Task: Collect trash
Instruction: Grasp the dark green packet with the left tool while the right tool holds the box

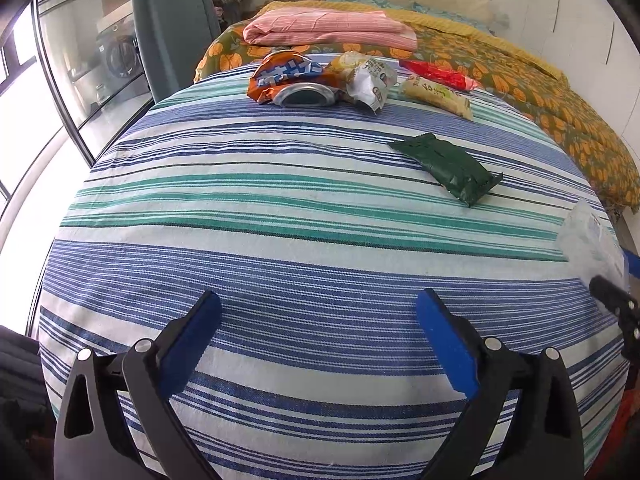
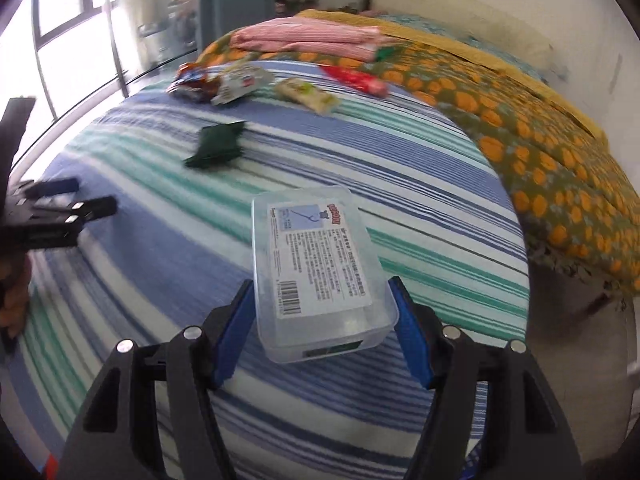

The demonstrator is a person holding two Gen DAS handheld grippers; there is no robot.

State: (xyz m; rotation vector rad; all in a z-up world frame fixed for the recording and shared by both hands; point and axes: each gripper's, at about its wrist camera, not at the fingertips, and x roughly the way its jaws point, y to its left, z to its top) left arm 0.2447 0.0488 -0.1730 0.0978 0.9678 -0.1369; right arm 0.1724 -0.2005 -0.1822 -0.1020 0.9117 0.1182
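My right gripper (image 2: 320,286) is shut on a clear plastic box (image 2: 316,268) with a printed label, held above the striped sheet (image 2: 400,184). The same box (image 1: 592,240) shows blurred at the right edge of the left wrist view. My left gripper (image 1: 319,300) hangs open over the sheet with nothing between its fingers. A dark green packet (image 1: 448,168) lies mid-bed. At the far end lie an orange wrapper (image 1: 288,74), a crushed can (image 1: 306,96), a white wrapper (image 1: 372,80), a beige packet (image 1: 436,96) and a red wrapper (image 1: 438,74).
A folded pink blanket (image 1: 328,30) rests on an orange-flowered quilt (image 1: 560,120) that covers the far and right side of the bed. Glass doors (image 1: 72,80) and a grey curtain (image 1: 172,20) stand left. The bed edge drops off at right (image 2: 560,300).
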